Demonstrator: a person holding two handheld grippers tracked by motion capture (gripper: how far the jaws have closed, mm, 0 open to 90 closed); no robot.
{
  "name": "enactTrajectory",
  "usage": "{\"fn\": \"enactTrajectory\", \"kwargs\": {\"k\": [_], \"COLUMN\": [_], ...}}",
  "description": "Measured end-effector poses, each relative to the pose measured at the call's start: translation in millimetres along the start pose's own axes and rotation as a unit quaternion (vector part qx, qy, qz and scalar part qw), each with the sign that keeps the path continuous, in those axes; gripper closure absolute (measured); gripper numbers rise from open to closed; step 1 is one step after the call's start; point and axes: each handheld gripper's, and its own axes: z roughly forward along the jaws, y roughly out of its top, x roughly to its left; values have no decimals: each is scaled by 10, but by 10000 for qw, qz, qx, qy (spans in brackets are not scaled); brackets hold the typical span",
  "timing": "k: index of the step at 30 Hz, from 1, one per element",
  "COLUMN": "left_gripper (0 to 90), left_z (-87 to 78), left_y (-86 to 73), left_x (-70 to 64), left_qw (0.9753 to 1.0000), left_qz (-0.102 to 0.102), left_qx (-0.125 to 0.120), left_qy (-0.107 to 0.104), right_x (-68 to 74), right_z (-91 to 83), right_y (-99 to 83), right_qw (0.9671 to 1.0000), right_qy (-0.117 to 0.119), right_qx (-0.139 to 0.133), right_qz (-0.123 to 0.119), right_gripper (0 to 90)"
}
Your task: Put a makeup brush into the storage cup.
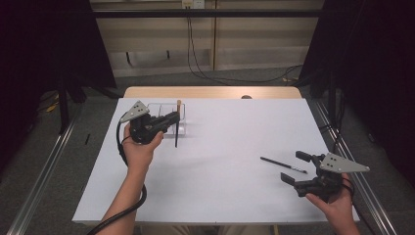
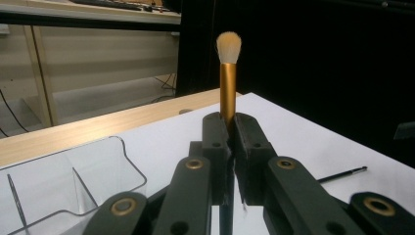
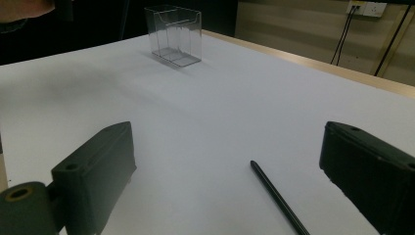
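1. Brush (image 2: 229, 73) first: the left tongs (image 1: 172, 117) are clenched on its gold stem, holding it upright, pale bristles on top and the dark handle hanging down to just above the table (image 1: 220, 142). It sits right beside the clear box (image 1: 181, 110), seemingly not yet inside it, though I cannot tell from the high view how much gap is left.

2. Grip is my main worry. The tongs pinch a smooth, round stem over a narrow band, so a tilt of the hand could let the brush swivel or slide down through the jaws.

3. Box looks light and stands loose on the table. If the handle comes in low and catches the wall or one of the inner dividers, it would likely push or tip the box rather than drop in.

4. Box already holds one thin stick (image 2: 14, 200) in a compartment; lowering the brush onto it could jam both, so a free compartment seems wiser.

5. Right tongs (image 1: 296, 168) are released, jaws wide apart, resting low near the table's right edge with a thin black pencil (image 3: 279, 198) lying on the table between them. Closing carelessly could roll it away towards the edge.
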Motion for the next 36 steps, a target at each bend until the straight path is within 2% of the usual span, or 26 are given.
{"fn": "enactTrajectory", "kwargs": {"k": [3,11,13,20,24,30,36], "left_gripper": [843,843,843,843,843,843,843], "left_z": [14,14,18,44,83,141,189], "left_y": [-3,29,41,55,70,125,154], "left_x": [31,100,118,158,166,154,180], "left_qw": [10000,9998,9996,9992,9990,9990,9986], "left_qz": [-68,-43,-123,-89,-144,-36,-46], "left_qx": [-46,-122,-218,-288,-341,-372,-442], "left_qy": [33,157,147,271,252,262,281], "right_x": [-1,-4,-5,-3,-3,-7,-5], "right_z": [-1,1,6,10,11,12,12], "right_y": [1,-3,-4,-1,-1,-3,-4], "right_qw": [10000,10000,10000,10000,10000,10000,10000], "right_qy": [6,-5,0,5,5,7,23], "right_qx": [-1,-3,0,-1,-2,-4,4], "right_qz": [2,-3,-12,-9,-16,-12,-45], "right_gripper": [59,59,58,59,58,58,58]}}
